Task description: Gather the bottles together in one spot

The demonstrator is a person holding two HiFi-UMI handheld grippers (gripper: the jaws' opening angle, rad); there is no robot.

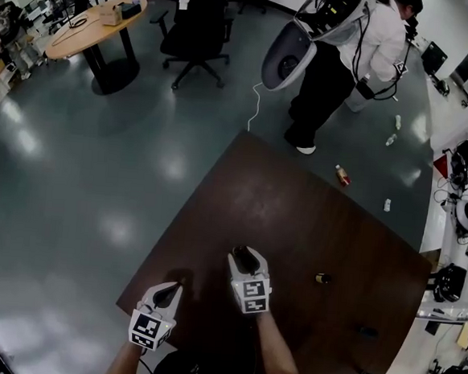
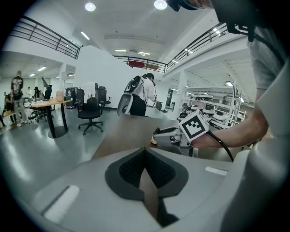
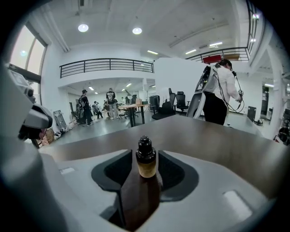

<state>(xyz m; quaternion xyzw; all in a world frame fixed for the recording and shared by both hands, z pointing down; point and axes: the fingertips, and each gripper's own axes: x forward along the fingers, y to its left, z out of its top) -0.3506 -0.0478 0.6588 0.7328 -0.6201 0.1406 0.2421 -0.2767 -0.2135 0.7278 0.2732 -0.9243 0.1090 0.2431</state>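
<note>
Right gripper point(image 1: 245, 258) jaws wide apart, gripping nothing. Small bottle point(image 3: 146, 159) stands upright between them on the table point(image 3: 217, 140). Left gripper point(image 2: 145, 151) closed, empty, over the table's near edge. Risk: closing off-centre could tip the bottle.

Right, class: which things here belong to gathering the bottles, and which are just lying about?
Job: black-capped bottle standing between the right gripper's open fingers; second small bottle on the dark table.
Lying about: office chair; round table.
</note>
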